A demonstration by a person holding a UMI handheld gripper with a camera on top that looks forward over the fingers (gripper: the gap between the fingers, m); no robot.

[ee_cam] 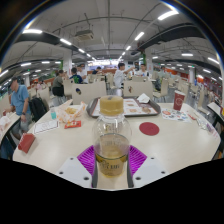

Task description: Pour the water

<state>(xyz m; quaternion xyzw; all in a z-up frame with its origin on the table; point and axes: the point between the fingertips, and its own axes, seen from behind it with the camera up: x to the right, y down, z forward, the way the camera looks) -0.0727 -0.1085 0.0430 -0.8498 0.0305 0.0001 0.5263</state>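
Note:
A clear glass bottle (112, 148) holding yellowish liquid stands between my gripper's (112, 160) purple pads (88, 158), and both fingers press on its lower body. A second glass (111, 106) with amber liquid sits beyond it, on a grey tray (130, 112) farther along the table. The bottle hides the tray's near middle.
A round red coaster (149, 128) lies right of the bottle. A red box (71, 113) and papers (45, 125) lie on the left; a red can (179, 101) stands at the right. People sit at tables behind, one in blue (17, 97) at left.

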